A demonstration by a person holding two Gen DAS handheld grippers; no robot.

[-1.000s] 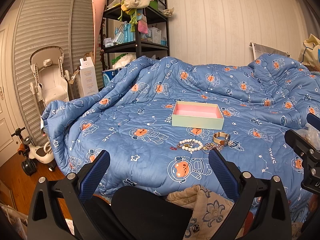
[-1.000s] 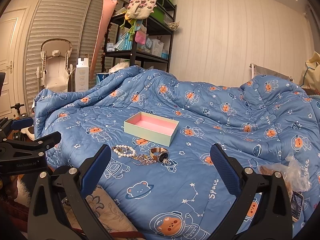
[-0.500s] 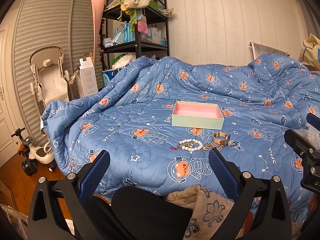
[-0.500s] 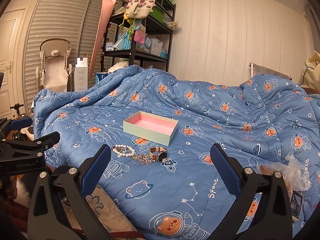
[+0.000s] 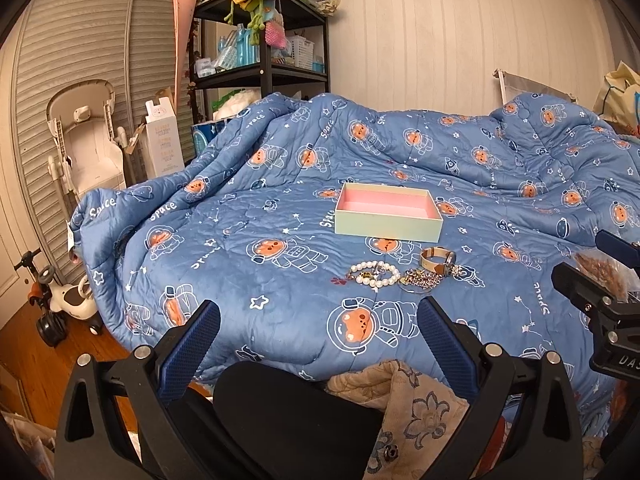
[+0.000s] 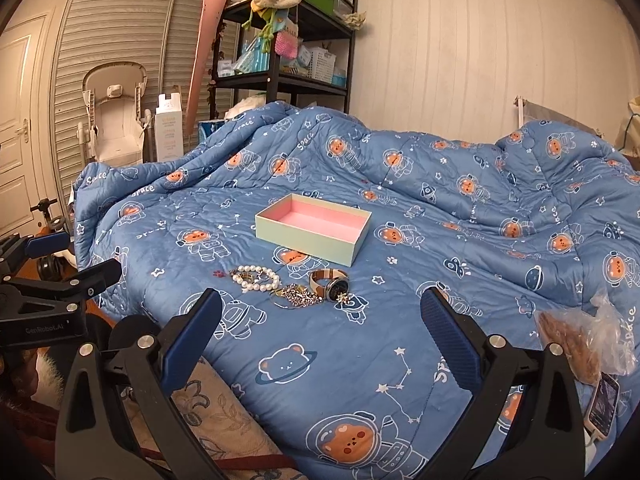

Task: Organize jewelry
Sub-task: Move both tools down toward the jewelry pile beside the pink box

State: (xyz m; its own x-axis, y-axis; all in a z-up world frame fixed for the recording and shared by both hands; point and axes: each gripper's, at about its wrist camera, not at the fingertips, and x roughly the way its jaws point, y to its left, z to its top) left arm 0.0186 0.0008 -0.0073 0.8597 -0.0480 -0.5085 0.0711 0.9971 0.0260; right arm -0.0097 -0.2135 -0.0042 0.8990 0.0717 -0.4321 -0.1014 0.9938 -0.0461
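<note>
Jewelry sits in a small heap on the blue quilt [image 6: 400, 344]: pearl bracelet [image 6: 256, 278], sparkly chain [image 6: 298, 296], watch [image 6: 330, 284], all just in front of the pink-lined box [image 6: 314, 228]. Left gripper [image 5: 318, 344] hangs back with jaws wide apart, holding nothing. Right gripper [image 6: 320, 332] likewise, spread and bare, near the heap.

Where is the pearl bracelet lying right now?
The pearl bracelet lies on the blue quilt, in front of the open box, left of the sparkly chain pile in both wrist views.
</note>
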